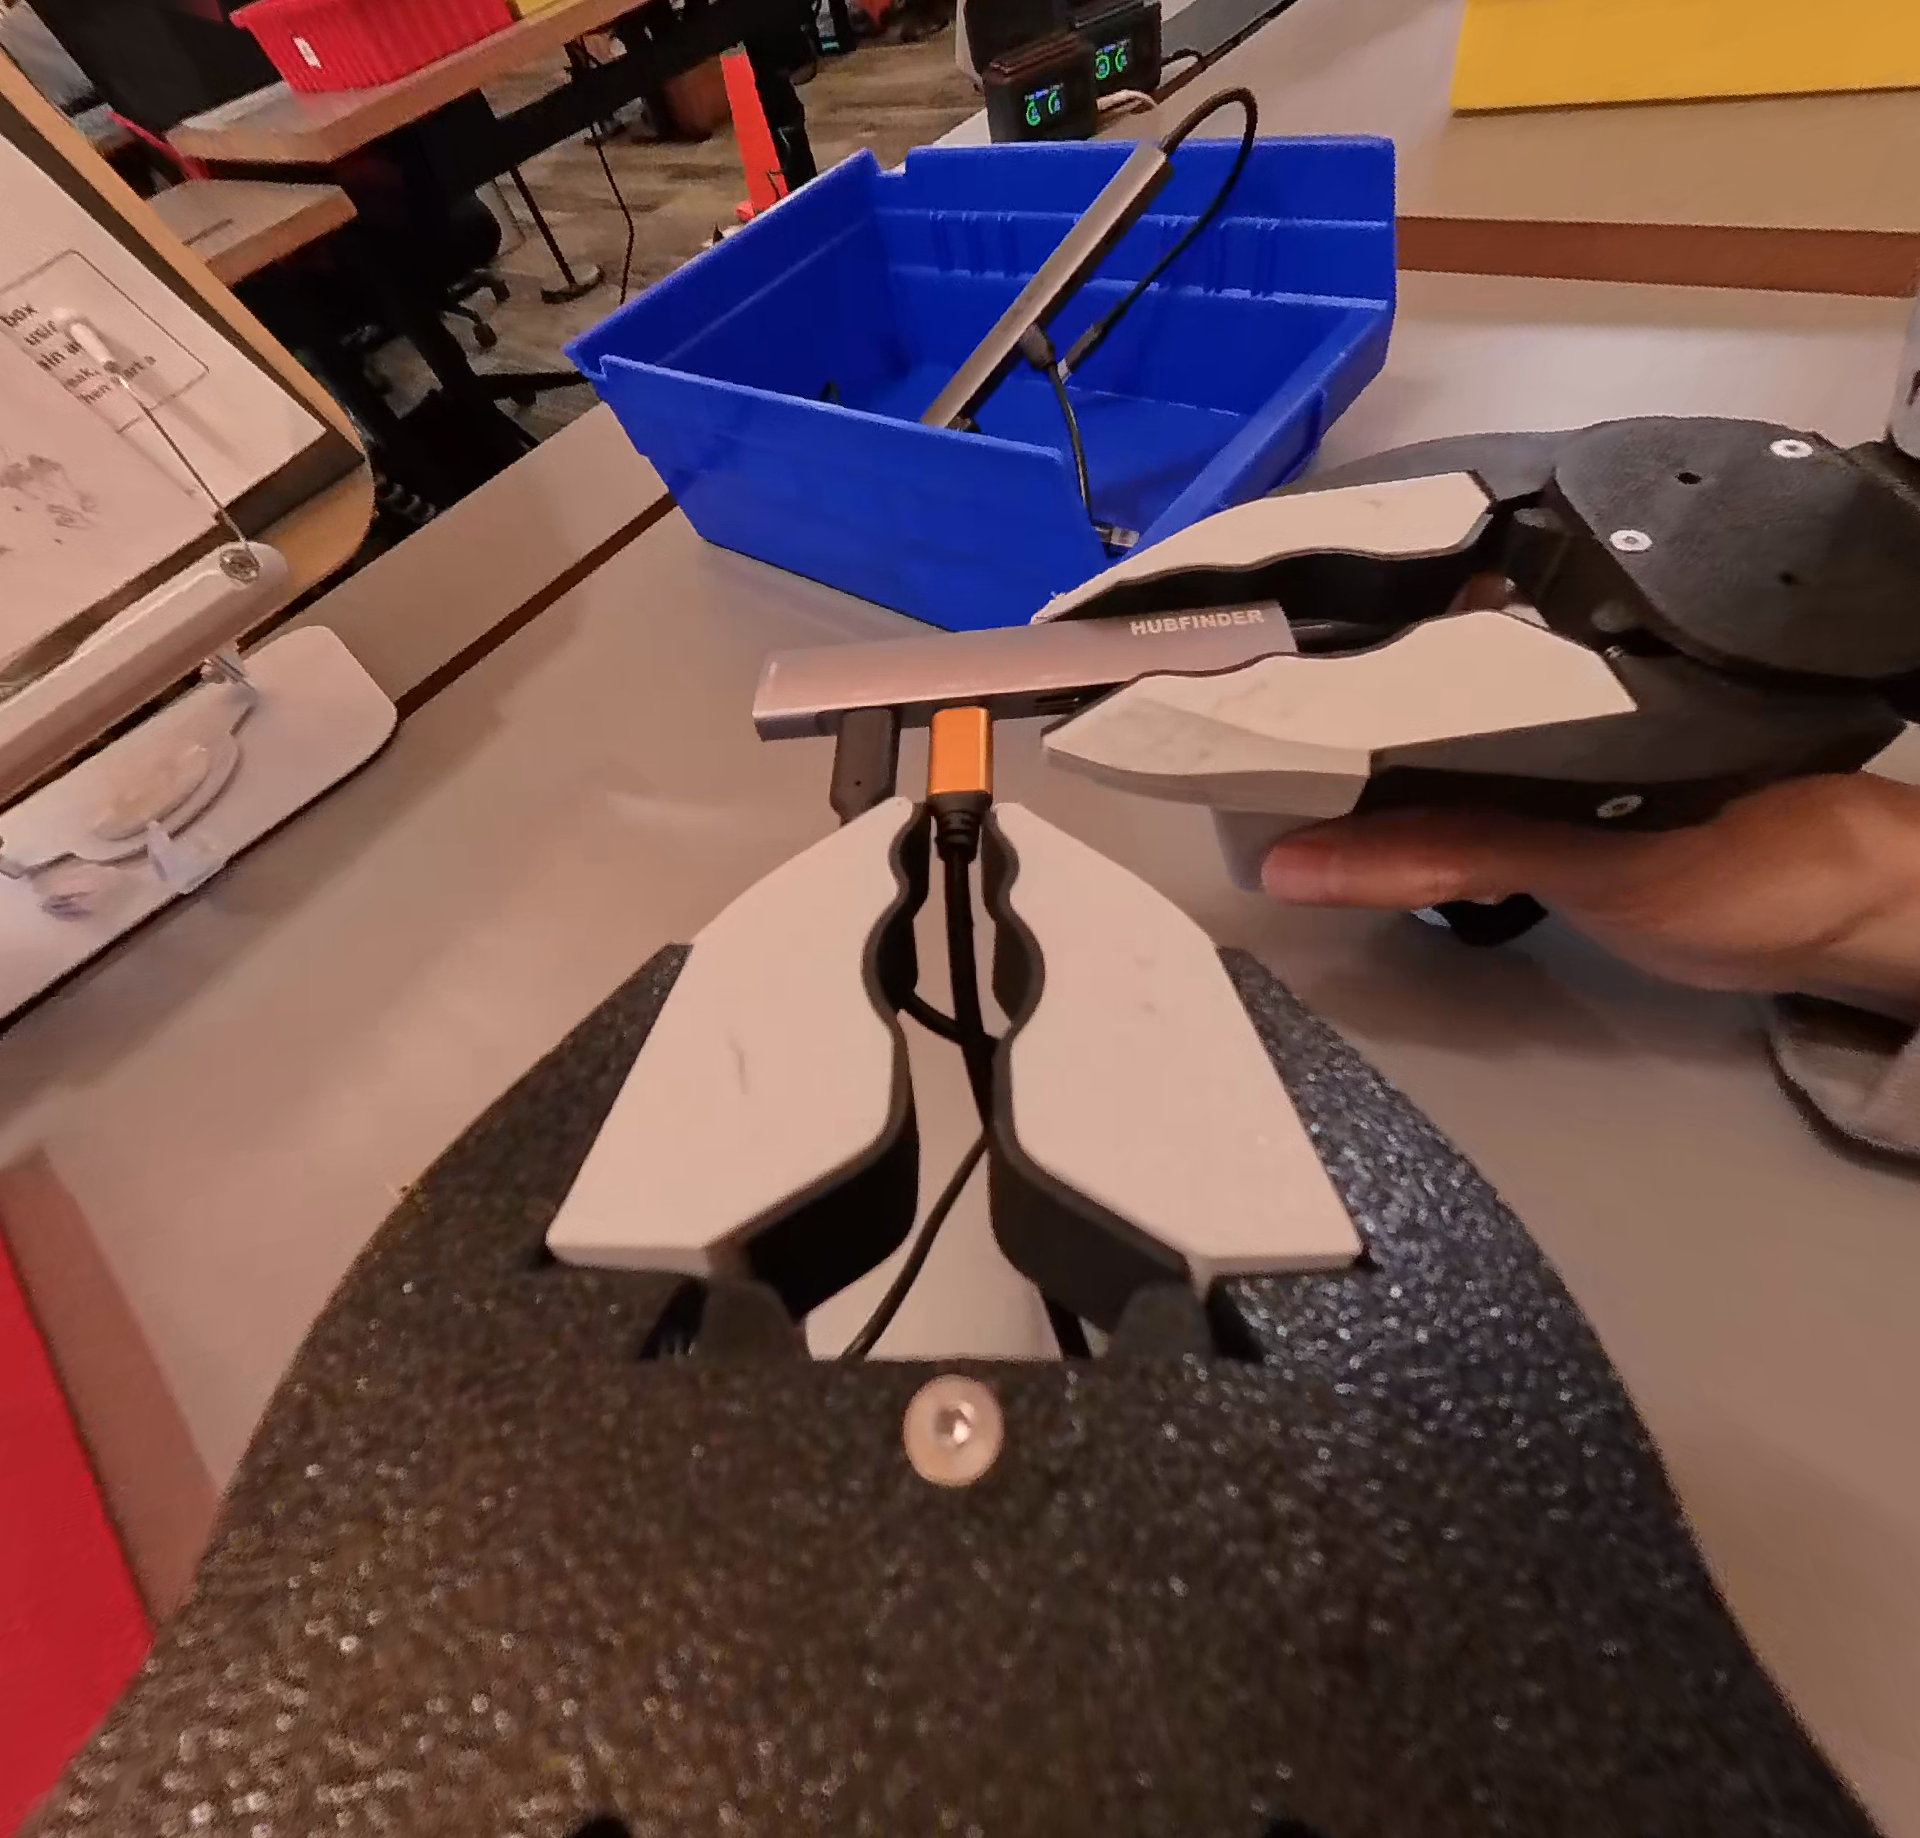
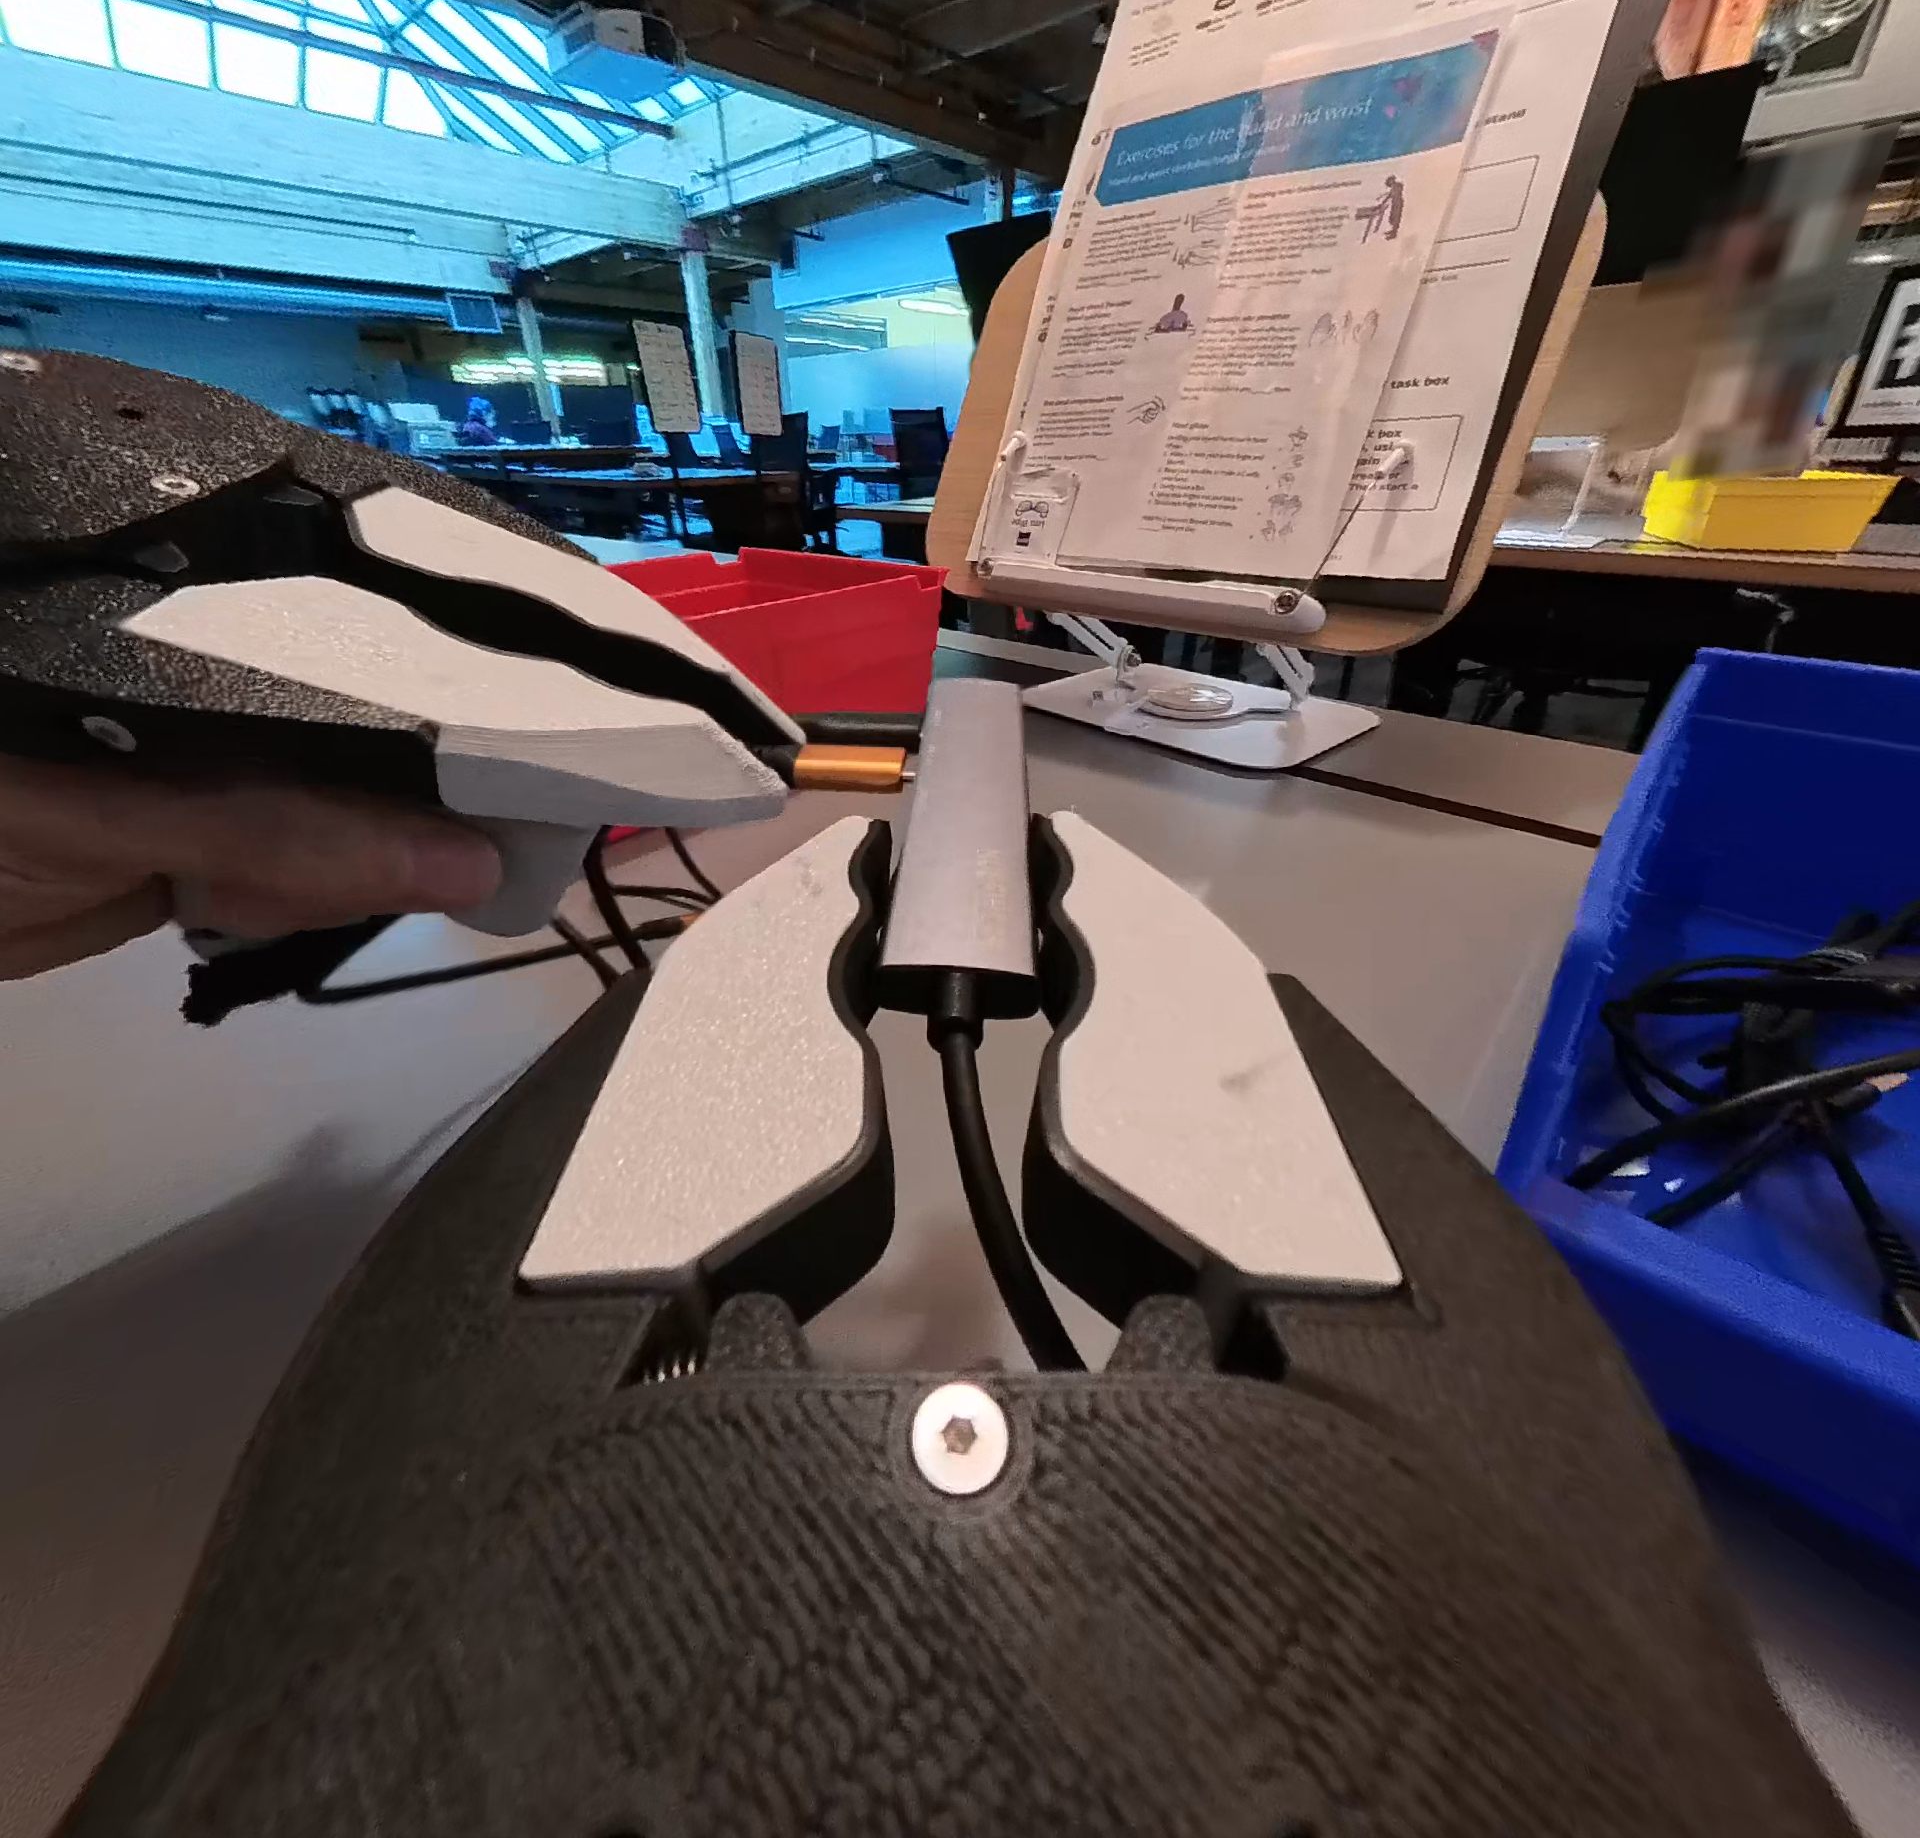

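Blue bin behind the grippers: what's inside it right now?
The blue bin holds a second grey hub leaning on its divider, with its black cable. The right wrist view shows tangled black cables. The near wall hides the floor in front.

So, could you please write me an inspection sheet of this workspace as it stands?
Surface: grey table, bare around the grippers.
Things: grey USB hub; orange-tipped plug at its side port; a black plug beside it.
Clutter: blue bin holding a second hub and cables.
Grippers: left gripper shut on the plug's cable; right gripper shut on the hub.
Cables: black lead from the hub.
Surroundings: document stand, red bin, yellow bin.
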`<state>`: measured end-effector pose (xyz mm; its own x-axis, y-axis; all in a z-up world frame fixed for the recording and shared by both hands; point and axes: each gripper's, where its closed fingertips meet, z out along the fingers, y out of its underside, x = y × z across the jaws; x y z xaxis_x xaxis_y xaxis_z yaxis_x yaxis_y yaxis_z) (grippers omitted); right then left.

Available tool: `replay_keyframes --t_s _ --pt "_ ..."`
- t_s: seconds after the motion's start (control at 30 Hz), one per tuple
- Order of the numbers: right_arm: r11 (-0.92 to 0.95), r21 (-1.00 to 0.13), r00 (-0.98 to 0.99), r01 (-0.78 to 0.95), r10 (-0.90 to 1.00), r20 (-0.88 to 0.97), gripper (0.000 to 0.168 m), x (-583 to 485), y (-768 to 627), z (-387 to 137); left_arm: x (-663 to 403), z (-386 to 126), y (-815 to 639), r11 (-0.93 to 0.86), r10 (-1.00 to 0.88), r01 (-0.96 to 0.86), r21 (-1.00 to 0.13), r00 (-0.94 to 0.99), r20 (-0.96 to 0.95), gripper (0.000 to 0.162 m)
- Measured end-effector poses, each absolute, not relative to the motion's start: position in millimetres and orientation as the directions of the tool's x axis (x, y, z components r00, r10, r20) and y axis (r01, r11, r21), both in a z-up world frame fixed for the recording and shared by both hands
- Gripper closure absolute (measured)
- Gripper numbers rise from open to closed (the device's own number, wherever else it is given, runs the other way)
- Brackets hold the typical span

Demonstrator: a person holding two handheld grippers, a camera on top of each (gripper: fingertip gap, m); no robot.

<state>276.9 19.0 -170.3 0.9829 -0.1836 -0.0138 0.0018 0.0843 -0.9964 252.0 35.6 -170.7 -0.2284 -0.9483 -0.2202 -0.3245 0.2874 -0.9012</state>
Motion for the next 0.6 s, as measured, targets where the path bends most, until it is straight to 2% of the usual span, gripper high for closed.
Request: replay_keyframes --t_s 0.17,0.4,0.5,0.6 --pt "0.067 -0.997 0.984 0.032 -0.179 0.020 0.141 273 21 -172 250 -171 38 0.379 -0.921 -0.337 -0.862 -0.224 -0.317 0.154" --pt "0.074 -0.997 0.982 0.034 -0.186 0.019 0.141 273 20 -171 252 -164 37 0.345 -0.932 -0.300 -0.890 -0.221 -0.287 0.153" --pt "0.109 -0.989 0.976 0.103 -0.201 0.080 0.142 276 14 -165 251 -163 30 0.375 -0.916 -0.262 -0.889 -0.253 -0.312 0.153" --pt "0.111 -0.971 0.944 0.213 -0.282 0.175 0.142 281 7 -155 239 -151 26 0.305 -0.924 -0.210 -0.929 -0.301 -0.236 0.129"
